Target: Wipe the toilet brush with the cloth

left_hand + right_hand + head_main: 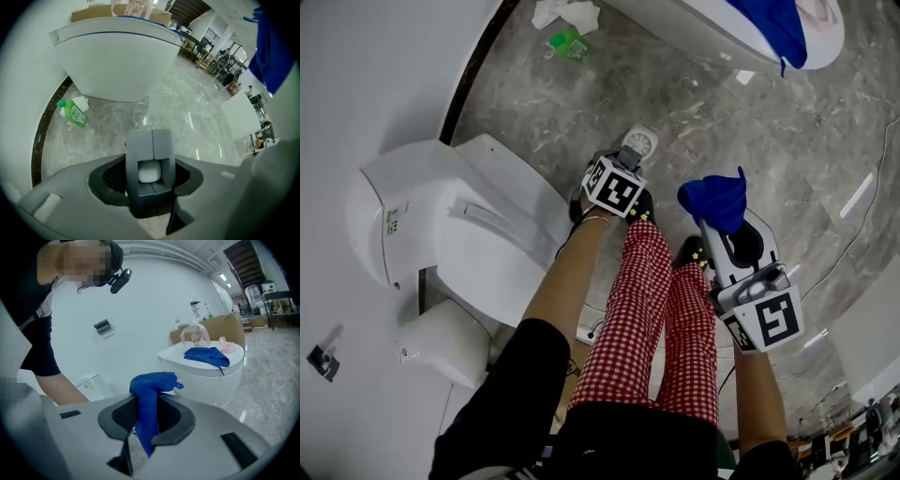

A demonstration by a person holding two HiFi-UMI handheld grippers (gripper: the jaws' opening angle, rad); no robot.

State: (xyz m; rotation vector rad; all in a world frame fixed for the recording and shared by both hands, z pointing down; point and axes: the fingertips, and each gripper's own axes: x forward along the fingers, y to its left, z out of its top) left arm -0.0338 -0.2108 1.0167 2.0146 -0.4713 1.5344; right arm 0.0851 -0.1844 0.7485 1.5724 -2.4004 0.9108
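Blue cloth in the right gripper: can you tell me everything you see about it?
The blue cloth is deep, bright blue with a nubbly, towel-like weave and a small loop at one corner. It is bunched up, not spread flat. The right gripper has its jaws shut on it: the top puffs out above them and a tail hangs below. It is held up off the grey marble floor, and nothing else seems to touch it.

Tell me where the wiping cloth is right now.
The blue cloth is pinched in the right claw, right of centre in the head view, beside the red-checked trouser legs and apart from the left claw gripping the toilet brush.
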